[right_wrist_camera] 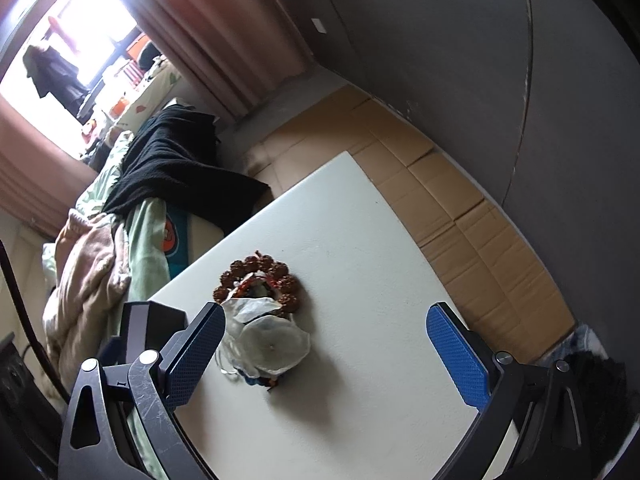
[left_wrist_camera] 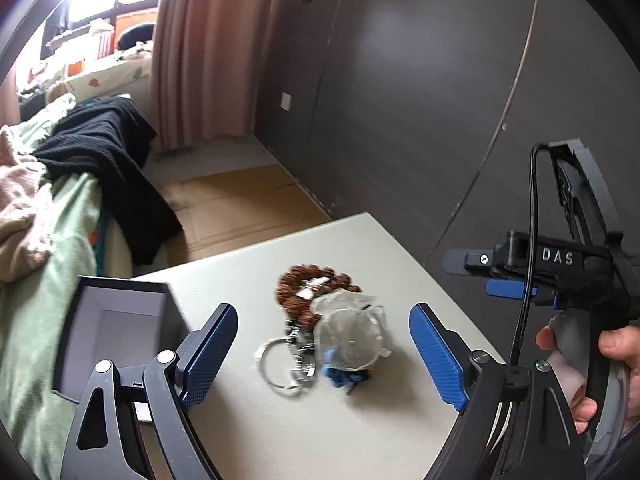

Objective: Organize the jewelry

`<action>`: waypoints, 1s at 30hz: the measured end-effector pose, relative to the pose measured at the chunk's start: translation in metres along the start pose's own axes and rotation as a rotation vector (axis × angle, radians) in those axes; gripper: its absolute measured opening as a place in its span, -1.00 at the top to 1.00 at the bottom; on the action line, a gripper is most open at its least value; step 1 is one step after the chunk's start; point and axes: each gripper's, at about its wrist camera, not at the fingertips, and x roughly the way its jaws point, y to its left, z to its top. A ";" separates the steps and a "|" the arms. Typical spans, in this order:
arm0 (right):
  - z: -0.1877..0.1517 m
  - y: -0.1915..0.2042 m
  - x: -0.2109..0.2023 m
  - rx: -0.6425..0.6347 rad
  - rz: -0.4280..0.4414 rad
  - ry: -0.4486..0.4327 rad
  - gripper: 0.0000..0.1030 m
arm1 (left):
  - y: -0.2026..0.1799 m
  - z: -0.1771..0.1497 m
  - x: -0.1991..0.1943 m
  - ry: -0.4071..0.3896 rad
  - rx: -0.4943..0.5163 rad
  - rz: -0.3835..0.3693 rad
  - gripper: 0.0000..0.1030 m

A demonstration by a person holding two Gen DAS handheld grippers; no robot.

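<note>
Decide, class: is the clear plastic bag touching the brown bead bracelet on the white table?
Touching. In the right wrist view the clear plastic bag overlaps the near edge of the brown bead bracelet, with no white table showing between them.

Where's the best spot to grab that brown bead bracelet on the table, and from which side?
Probably the bead bracelet's far arc, coming from above with jaws straddling the strand. That side lies bare on the table; the near side sits under the clear plastic bag.
</note>
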 end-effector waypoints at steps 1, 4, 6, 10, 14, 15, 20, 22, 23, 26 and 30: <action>0.000 -0.002 0.000 0.004 0.001 -0.001 -0.99 | -0.004 -0.001 0.004 0.009 0.003 0.000 -0.64; 0.003 -0.008 -0.001 0.012 -0.004 -0.002 -0.99 | -0.012 -0.003 0.018 0.035 0.003 -0.005 -0.54; 0.004 -0.015 -0.003 0.019 -0.012 -0.001 -0.99 | -0.016 -0.005 0.024 0.050 -0.005 -0.012 -0.44; 0.006 -0.032 -0.007 0.050 -0.026 0.004 -0.99 | -0.024 -0.009 0.042 0.083 -0.004 -0.007 -0.35; 0.008 -0.044 -0.011 0.085 -0.032 -0.002 -0.99 | -0.026 -0.014 0.053 0.121 -0.002 0.025 -0.25; 0.009 -0.046 -0.012 0.091 -0.025 -0.003 -0.99 | -0.026 -0.015 0.056 0.127 -0.002 0.030 -0.20; 0.010 -0.047 -0.016 0.097 -0.022 -0.013 -0.99 | -0.026 -0.019 0.067 0.164 0.016 0.090 0.25; 0.011 -0.046 -0.017 0.102 -0.012 -0.014 -0.99 | -0.024 -0.020 0.067 0.174 0.006 0.091 0.66; 0.011 -0.046 -0.016 0.103 -0.009 -0.013 -0.99 | -0.023 -0.020 0.067 0.168 0.003 0.085 0.79; 0.011 -0.043 -0.013 0.094 -0.009 -0.005 -0.99 | -0.022 -0.016 0.048 0.110 0.011 0.094 0.92; 0.009 -0.037 -0.011 0.084 0.014 0.004 -0.99 | -0.015 -0.007 0.029 0.057 -0.031 0.056 1.00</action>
